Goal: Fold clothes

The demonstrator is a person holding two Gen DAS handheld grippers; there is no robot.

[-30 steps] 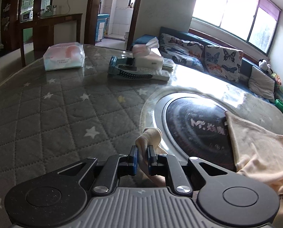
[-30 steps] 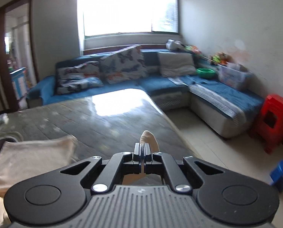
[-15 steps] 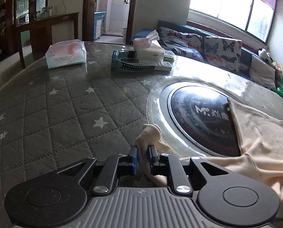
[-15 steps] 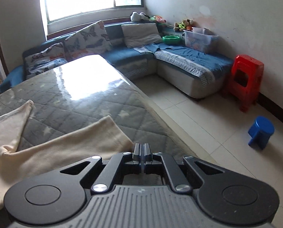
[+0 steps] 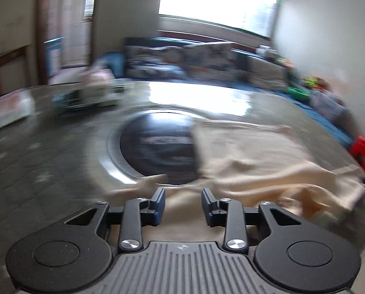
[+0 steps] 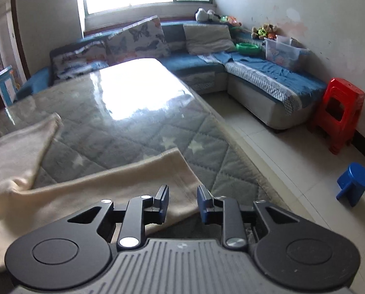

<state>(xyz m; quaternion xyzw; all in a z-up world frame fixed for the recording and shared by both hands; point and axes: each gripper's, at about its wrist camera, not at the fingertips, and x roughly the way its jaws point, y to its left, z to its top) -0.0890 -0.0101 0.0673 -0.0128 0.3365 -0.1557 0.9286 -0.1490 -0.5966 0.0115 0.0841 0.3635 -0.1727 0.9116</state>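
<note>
A cream garment (image 5: pixel 255 164) lies spread and rumpled over the quilted grey table cover (image 5: pixel 35 171), partly over the round black hotplate (image 5: pixel 158 147). The left wrist view is motion-blurred. My left gripper (image 5: pixel 183 197) is open just above the garment's near edge, holding nothing. In the right wrist view the same cream garment (image 6: pixel 104 188) lies flat with its corner near the table's right edge. My right gripper (image 6: pixel 183 194) is open over that corner, with nothing between its fingers.
A tissue pack (image 5: pixel 9 112), a tissue box (image 5: pixel 96 83) and a teal device (image 5: pixel 64 103) sit at the table's far left. Beyond the table stands a blue sofa (image 6: pixel 255 73). A red stool (image 6: pixel 341 112) and a blue stool (image 6: pixel 353 181) stand on the tiled floor.
Both grippers were shut on the cream garment and have let it go; both now stand open. The garment has been laid down on the table. The left gripper swung to the right.
</note>
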